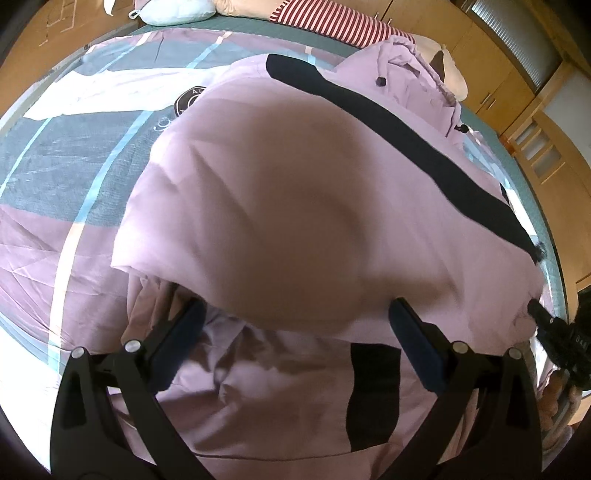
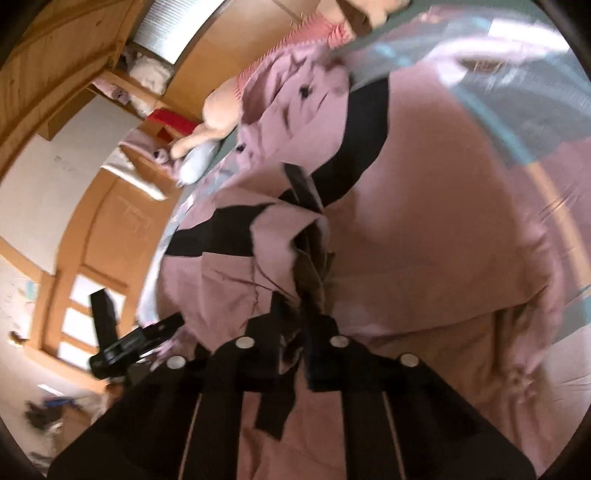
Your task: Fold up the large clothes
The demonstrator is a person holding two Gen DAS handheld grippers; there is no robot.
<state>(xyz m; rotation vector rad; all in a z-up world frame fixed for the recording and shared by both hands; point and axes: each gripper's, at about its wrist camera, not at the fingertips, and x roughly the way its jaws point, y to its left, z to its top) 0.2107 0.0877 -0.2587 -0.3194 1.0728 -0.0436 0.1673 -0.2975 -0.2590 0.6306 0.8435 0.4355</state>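
Right claw (image 2: 299,325) clamped on the jacket (image 1: 295,206); left claw (image 1: 295,332) wide apart above it.

We had the right claw pinching a bunched fold of lilac fabric with a black strap, while the left claw's fingers (image 1: 417,347) stood spread and empty. The jacket lay billowed over the bed (image 1: 55,155): soft, light, slippery, we judged, best taken by hem or seam, since loose cloth would slide.

patterned bedspread (image 1: 74,155), striped pillow (image 1: 332,22), wooden cabinets (image 1: 498,55)
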